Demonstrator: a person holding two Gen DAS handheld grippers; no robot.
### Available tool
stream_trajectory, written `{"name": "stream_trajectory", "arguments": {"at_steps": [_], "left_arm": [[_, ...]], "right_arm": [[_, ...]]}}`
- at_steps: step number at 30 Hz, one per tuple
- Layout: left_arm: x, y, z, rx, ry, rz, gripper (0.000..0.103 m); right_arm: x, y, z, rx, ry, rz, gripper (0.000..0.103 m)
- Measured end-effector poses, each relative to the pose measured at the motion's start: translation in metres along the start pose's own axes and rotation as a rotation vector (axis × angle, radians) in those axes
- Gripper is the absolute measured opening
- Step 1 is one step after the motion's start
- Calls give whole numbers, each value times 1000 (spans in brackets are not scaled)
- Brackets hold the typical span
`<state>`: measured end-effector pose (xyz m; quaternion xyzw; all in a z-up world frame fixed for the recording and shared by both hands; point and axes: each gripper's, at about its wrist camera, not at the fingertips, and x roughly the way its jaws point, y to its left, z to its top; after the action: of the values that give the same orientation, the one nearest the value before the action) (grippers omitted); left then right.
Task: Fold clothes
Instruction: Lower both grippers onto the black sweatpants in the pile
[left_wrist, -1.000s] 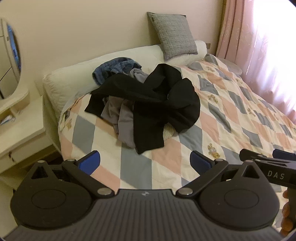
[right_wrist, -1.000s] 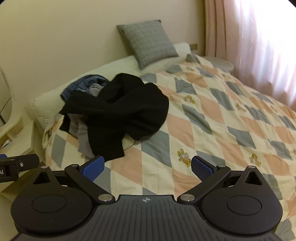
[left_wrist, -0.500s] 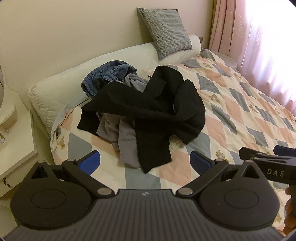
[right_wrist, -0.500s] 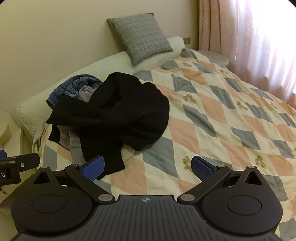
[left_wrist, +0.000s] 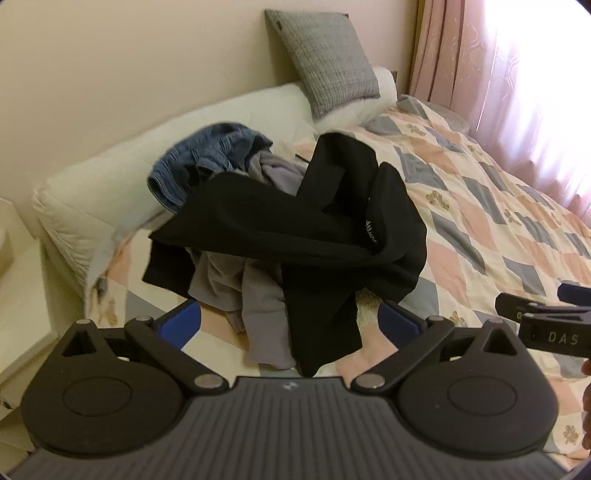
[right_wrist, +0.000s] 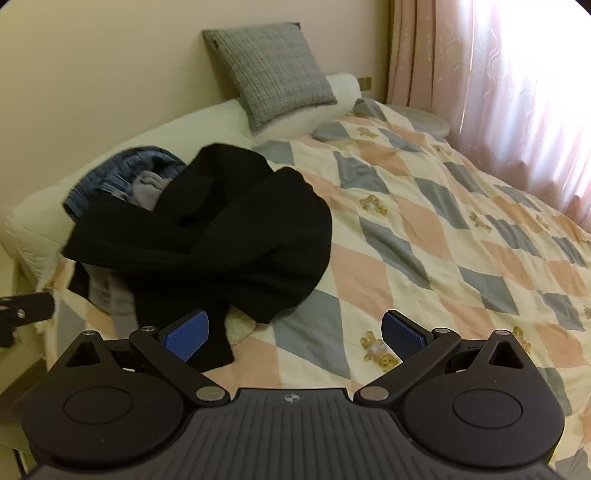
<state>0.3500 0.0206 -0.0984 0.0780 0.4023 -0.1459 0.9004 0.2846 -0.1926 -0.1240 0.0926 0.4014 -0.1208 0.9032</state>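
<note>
A pile of clothes lies at the head end of the bed: a black garment (left_wrist: 295, 236) on top, a grey garment (left_wrist: 258, 295) under it, and blue jeans (left_wrist: 207, 162) behind. The pile also shows in the right wrist view, with the black garment (right_wrist: 221, 240) and jeans (right_wrist: 122, 170). My left gripper (left_wrist: 290, 325) is open and empty, just short of the pile's near edge. My right gripper (right_wrist: 293, 334) is open and empty, above the quilt at the pile's right edge.
The checked quilt (right_wrist: 443, 240) covers the bed to the right. A grey cushion (left_wrist: 325, 59) leans on the wall above white pillows (left_wrist: 110, 184). Pink curtains (right_wrist: 498, 92) hang at the right. A white bedside table (left_wrist: 22, 314) stands left.
Both grippers have moved forward toward the clothes pile, which now fills more of each view. Both stay open.
</note>
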Motion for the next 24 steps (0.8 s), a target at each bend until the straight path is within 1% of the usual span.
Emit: {"name": "stream_trajectory", "arguments": {"at_steps": [2, 4, 6, 8, 11, 13, 16, 18, 19, 20, 21, 22, 23, 24], "left_arm": [[14, 3, 5, 23, 10, -4, 96], [29, 6, 11, 37, 23, -16, 89], [44, 11, 18, 25, 43, -41, 75], [61, 19, 26, -1, 64, -56, 75], [79, 28, 38, -18, 71, -57, 78], [90, 33, 47, -25, 73, -53, 79], [106, 40, 59, -32, 73, -50, 79], [114, 40, 67, -22, 69, -53, 79], [117, 39, 71, -15, 68, -56, 79], [121, 38, 74, -8, 67, -59, 79], [125, 37, 77, -2, 66, -62, 78], [128, 36, 80, 6, 66, -66, 78], [131, 34, 82, 17, 65, -70, 78], [133, 31, 83, 27, 66, -77, 76]], "right_arm": [[15, 1, 4, 16, 18, 0, 100], [28, 0, 8, 46, 28, 31, 95], [43, -3, 15, 103, 43, 79, 92], [60, -3, 22, 165, 71, 134, 83], [87, 1, 32, 241, 106, 207, 83], [104, 9, 40, 265, 114, 243, 81], [130, 25, 53, 285, 117, 266, 80], [151, 34, 57, 293, 143, 242, 78], [161, 38, 59, 298, 156, 229, 70], [171, 39, 58, 307, 176, 227, 51], [181, 40, 57, 318, 197, 226, 39], [188, 38, 53, 337, 220, 230, 11], [191, 31, 48, 370, 232, 240, 4], [189, 21, 41, 396, 229, 242, 2]]}}
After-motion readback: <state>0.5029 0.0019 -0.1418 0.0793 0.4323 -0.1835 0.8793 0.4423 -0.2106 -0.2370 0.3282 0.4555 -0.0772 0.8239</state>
